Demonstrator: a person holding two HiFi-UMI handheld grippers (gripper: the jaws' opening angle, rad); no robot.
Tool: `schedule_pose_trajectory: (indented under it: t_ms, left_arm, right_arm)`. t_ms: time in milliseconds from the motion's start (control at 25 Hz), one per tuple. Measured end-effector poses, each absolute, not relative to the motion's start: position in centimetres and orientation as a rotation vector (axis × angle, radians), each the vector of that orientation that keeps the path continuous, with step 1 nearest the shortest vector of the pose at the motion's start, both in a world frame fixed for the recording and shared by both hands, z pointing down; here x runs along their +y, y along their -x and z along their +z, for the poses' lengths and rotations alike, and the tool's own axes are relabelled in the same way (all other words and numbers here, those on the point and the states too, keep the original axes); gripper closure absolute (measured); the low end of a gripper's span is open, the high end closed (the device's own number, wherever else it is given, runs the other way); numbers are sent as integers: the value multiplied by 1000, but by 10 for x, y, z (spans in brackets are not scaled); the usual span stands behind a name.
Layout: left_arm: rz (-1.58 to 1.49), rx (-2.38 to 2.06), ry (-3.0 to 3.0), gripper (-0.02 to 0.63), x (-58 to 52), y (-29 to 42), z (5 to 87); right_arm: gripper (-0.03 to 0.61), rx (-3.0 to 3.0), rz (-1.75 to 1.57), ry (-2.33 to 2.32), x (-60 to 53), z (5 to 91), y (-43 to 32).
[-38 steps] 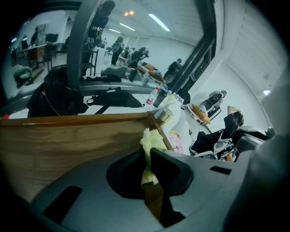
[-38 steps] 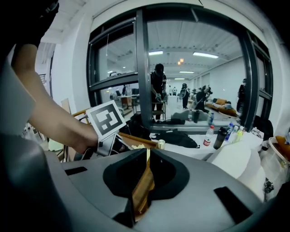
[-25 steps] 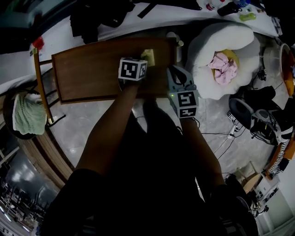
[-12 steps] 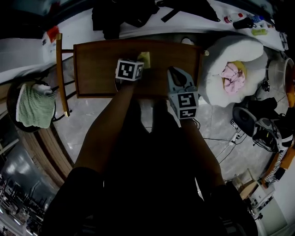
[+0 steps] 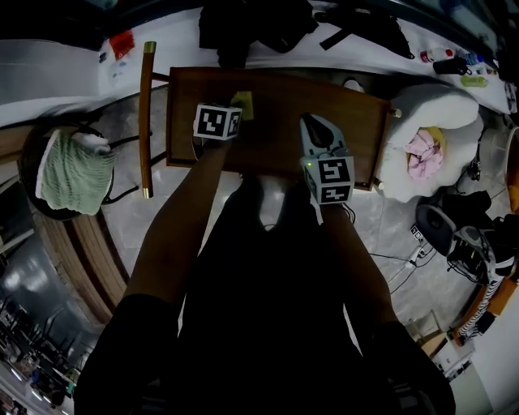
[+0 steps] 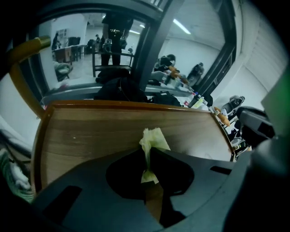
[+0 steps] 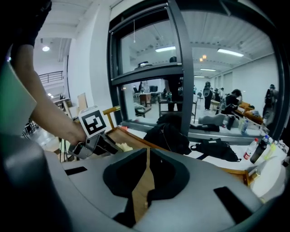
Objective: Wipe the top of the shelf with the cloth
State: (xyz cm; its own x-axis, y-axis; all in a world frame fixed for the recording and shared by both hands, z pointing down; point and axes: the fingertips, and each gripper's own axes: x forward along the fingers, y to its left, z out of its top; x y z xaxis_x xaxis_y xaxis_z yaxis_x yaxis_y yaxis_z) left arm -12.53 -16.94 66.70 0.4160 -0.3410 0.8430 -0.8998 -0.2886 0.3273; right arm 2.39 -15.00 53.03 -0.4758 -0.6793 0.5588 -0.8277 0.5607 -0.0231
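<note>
The shelf's brown wooden top (image 5: 276,97) spans the upper middle of the head view. My left gripper (image 5: 233,111) is over its far left part, shut on a pale yellow-green cloth (image 5: 242,104). In the left gripper view the cloth (image 6: 153,137) is pinched between the closed jaws of the left gripper (image 6: 148,148) and sticks out onto the wood (image 6: 86,136). My right gripper (image 5: 312,126) hovers over the shelf's right half, shut with nothing in it. The right gripper view shows its jaws (image 7: 147,152) closed, with the left gripper (image 7: 97,141) and the cloth (image 7: 125,146) off to the left.
A white cushion (image 5: 422,105) with a pink cloth (image 5: 422,154) lies right of the shelf. A green towel (image 5: 77,172) drapes a round stand at left, beside a wooden rail (image 5: 146,121). Black bags (image 5: 251,24) sit on the white ledge behind. Cables and gear (image 5: 454,235) lie at right.
The left gripper has carried the cloth leftward along the shelf top, from its right part to its left part. The right gripper has also shifted left over the shelf.
</note>
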Motion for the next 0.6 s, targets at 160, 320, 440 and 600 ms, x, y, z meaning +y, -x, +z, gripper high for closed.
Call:
schedule_pose_trajectory:
  t_ms: [160, 320, 440, 600]
  left_arm:
    - [869, -1112, -1798, 574, -172, 165, 667]
    - [882, -1146, -1757, 574, -172, 196, 668]
    - [891, -1179, -1724, 574, -174, 218, 667]
    - [903, -1222, -1683, 574, -174, 240, 667]
  right_arm:
    - [545, -2320, 384, -1186, -155, 531, 3]
    - [545, -2333, 372, -1167, -159, 531, 21]
    - [545, -2334, 364, -1159, -160, 531, 28]
    - [545, -2332, 360, -1159, -160, 530, 30]
